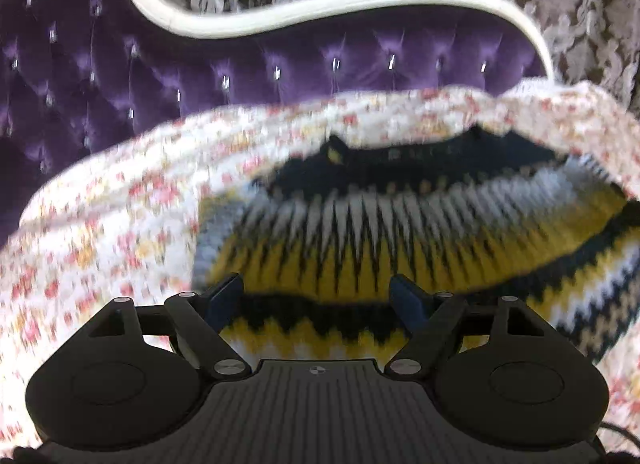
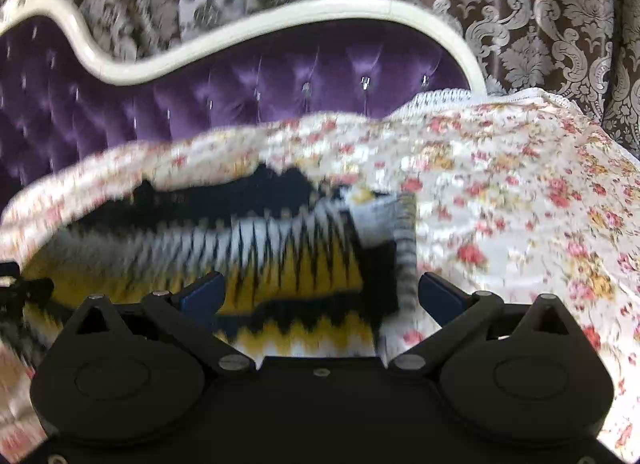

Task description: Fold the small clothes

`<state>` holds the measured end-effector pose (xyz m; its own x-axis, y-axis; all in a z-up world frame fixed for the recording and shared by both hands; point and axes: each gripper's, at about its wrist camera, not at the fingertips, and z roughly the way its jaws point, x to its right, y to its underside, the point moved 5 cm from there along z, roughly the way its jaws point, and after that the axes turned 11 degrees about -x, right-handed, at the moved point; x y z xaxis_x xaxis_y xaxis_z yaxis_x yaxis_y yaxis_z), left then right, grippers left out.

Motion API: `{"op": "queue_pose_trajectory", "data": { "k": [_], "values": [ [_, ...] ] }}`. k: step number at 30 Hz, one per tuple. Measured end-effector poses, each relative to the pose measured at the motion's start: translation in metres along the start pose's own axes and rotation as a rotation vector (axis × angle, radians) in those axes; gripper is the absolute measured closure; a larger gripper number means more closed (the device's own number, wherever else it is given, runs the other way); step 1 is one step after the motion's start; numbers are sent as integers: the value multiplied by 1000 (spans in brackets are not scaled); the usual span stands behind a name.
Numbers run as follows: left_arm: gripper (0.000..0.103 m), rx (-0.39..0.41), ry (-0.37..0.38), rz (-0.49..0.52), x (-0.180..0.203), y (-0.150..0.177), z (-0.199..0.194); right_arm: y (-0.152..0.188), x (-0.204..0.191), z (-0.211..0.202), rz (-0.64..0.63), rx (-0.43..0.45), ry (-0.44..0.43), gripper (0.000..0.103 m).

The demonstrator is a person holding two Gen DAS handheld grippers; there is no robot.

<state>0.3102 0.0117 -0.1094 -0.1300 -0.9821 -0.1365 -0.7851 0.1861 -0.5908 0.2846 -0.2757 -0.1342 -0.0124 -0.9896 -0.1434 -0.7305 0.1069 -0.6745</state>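
Note:
A small knitted sweater (image 1: 360, 248) with yellow, black, white and grey zigzag bands lies on a floral bedspread (image 1: 100, 232). Its dark neck edge is at the far side. My left gripper (image 1: 318, 292) is open, its blue-padded fingers (image 1: 226, 292) spread just above the sweater's near part. In the right wrist view the sweater (image 2: 280, 264) fills the lower left, its right edge folded over in a grey striped strip. My right gripper (image 2: 320, 290) is open over that right edge, one finger over the sweater, the other finger (image 2: 440, 292) over the bedspread (image 2: 500, 204). Both views are motion-blurred.
A purple tufted headboard (image 1: 280, 68) with a curved white frame (image 1: 240, 26) stands behind the bed. Brown damask curtains (image 2: 540, 24) hang behind it. The other gripper's black tip (image 2: 16, 284) shows at the left edge of the right wrist view.

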Motion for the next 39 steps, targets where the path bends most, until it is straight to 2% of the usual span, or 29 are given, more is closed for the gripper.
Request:
{"op": "queue_pose_trajectory", "data": {
  "k": [6,8,11,17,39],
  "values": [
    [16,10,-16,-35,1,11,9,25,2,28,-69,-137,70,0],
    [9,7,-19,-46,2,12,13,28,4,28,-33,-137,51,0],
    [6,-4,-17,-73,1,13,15,28,2,28,-41,-144,60,0],
    [1,-26,-27,-62,4,13,18,28,1,30,-32,-158,61,0],
    [0,-101,-12,-66,2,8,25,23,8,31,-10,-235,7,0]
  ]
}}
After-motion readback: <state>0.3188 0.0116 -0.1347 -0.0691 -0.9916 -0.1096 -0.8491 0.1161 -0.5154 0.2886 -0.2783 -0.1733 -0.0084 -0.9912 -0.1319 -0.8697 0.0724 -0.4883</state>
